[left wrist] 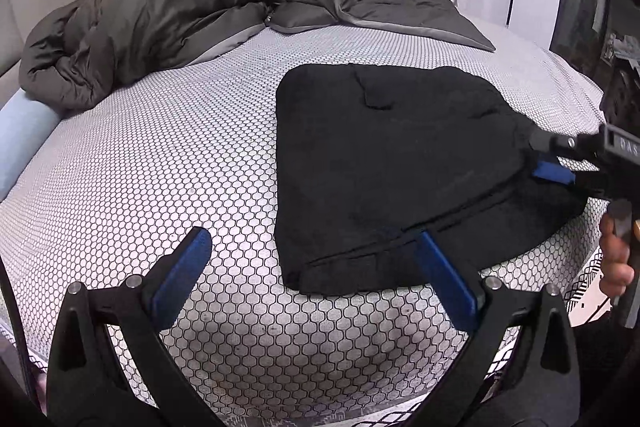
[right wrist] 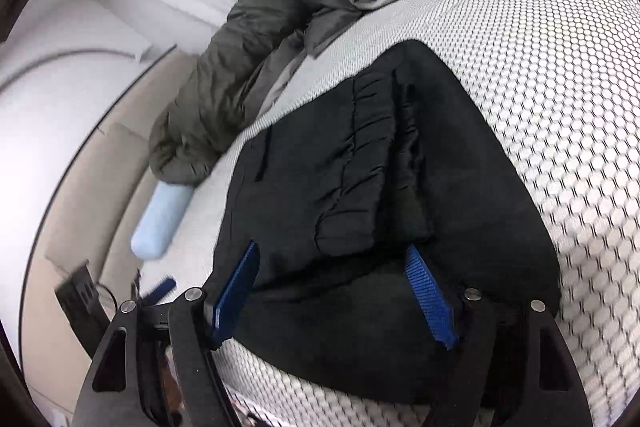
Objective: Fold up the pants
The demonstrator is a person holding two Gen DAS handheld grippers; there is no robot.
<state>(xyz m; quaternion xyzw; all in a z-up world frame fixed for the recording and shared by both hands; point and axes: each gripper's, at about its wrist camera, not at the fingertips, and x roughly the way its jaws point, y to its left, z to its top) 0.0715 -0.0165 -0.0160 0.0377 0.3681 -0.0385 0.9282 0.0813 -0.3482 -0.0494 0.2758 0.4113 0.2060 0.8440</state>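
The black pants (left wrist: 392, 163) lie folded in a flat stack on the honeycomb-patterned bed sheet (left wrist: 160, 155). My left gripper (left wrist: 312, 241) is open just off the stack's near left corner; its right finger overlaps the near hem and its left finger is over bare sheet. My right gripper (left wrist: 544, 157) comes in from the right edge, held by a hand (left wrist: 616, 259), with its blue pad low over the stack's right side. In the right wrist view the right gripper (right wrist: 332, 253) stands wide open over the pants (right wrist: 460, 167), near the gathered waistband (right wrist: 360, 155). Neither gripper grips any cloth.
A crumpled grey duvet (left wrist: 180, 15) fills the far left of the bed, with a grey pillow (left wrist: 400, 3) behind the pants. A light blue bolster (left wrist: 24, 135) lies along the left edge by the beige headboard. White curtains hang behind.
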